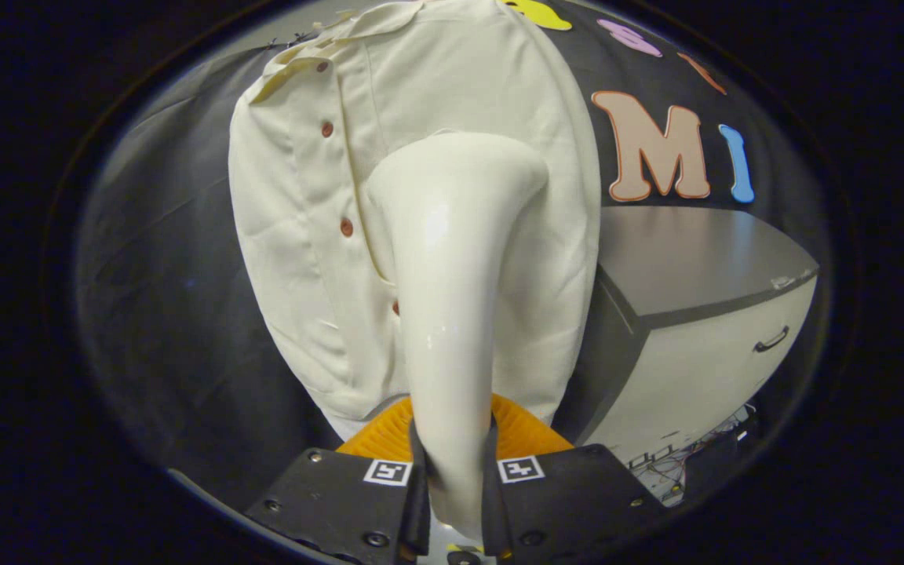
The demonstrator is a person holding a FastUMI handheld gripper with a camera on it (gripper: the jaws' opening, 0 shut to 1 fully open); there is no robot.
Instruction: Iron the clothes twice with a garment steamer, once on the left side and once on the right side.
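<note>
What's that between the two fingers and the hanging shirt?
In the gripper view, the steamer fills that stretch: the gripper clamps its handle, and its wide head reaches up against the cream shirt, right of the buttons.

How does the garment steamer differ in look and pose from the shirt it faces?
The garment steamer is smooth, glossy and rigid; the shirt is matte, creased cloth with reddish buttons. The steamer is clamped between the gripper fingers, head flaring toward the shirt; the shirt hangs against the booth wall, beyond the fingers. Both are cream-white.

Glossy white steamer upright against hanging cream buttoned shirt.
</note>
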